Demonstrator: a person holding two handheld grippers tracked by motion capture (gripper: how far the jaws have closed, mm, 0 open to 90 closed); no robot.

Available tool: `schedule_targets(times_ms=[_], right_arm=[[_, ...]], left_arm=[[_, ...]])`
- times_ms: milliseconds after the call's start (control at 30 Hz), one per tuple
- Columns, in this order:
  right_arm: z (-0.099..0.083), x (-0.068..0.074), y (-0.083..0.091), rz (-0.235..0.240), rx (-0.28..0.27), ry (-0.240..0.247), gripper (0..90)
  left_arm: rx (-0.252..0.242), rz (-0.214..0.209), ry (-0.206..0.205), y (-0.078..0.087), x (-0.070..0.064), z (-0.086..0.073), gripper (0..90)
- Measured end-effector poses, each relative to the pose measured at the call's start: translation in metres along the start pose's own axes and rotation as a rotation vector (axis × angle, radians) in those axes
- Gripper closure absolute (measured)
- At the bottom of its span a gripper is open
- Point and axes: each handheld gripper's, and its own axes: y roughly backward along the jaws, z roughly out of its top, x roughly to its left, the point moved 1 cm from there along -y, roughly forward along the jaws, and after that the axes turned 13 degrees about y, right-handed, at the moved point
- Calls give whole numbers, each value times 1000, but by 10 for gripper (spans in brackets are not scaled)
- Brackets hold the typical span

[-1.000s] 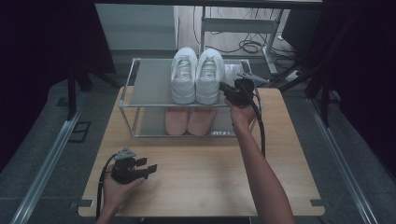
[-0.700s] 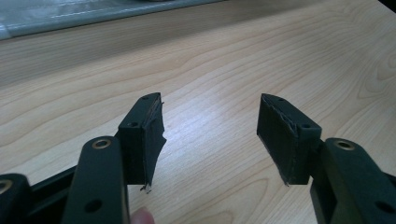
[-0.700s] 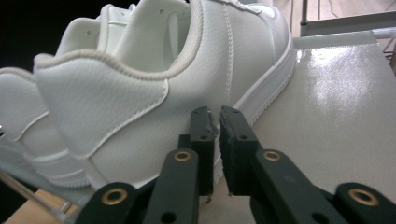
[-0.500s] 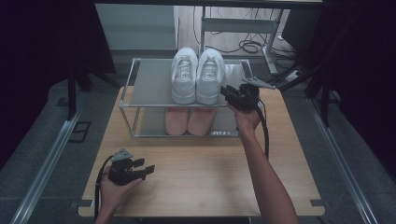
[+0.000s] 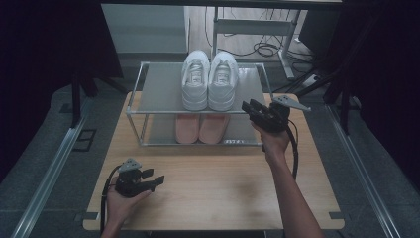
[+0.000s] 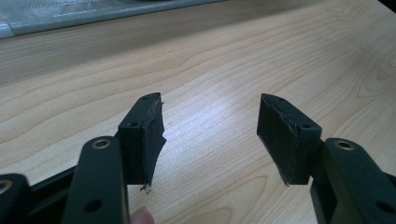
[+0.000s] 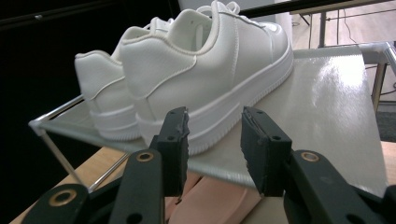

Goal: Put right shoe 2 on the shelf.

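At the right end of the two-tier metal shoe rack [image 5: 136,106], the right gripper [image 5: 256,111] hangs just off the top shelf with its fingers [image 7: 173,140] partly open and empty, aimed at the heel end of the nearer white sneaker [image 7: 210,70]. That sneaker stands upright beside its mate [image 5: 194,79] on the shelf, toes pointing away from the person, while a pair of pink shoes [image 5: 199,127] sits on the lower shelf beneath. Judging from this, the step in hand is a reach for the near white sneaker. To do it well, the gripper would likely need to rise a little, since the fingers now sit level with the sole and shelf edge, where a closure would catch the thick sole rather than the softer heel collar. Opening slightly wider before closing should help the fingers straddle the heel wall without nudging the shoe into its neighbour. A slow, straight approach would keep the shoe from sliding on the smooth shelf. Down on the wooden bench [image 5: 223,183], the left gripper [image 5: 151,178] rests in the hand near the front edge, fingers [image 6: 140,135] wide apart and holding nothing, well away from the rack.
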Motion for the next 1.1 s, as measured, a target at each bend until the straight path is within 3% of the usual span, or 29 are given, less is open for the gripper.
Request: schedule_targets(times_ms=[233,533,1100], right_arm=[[-18,-2,22,7,-16,2,607],[-55,-1,50,11,-15,-4,599],[-119,0,81,-6,51,3,583]], left_arm=[[3,2,-2,-1,0,0,412],[5,7,-6,-1,0,0,412],[7,15,2,-2,0,-1,411]])
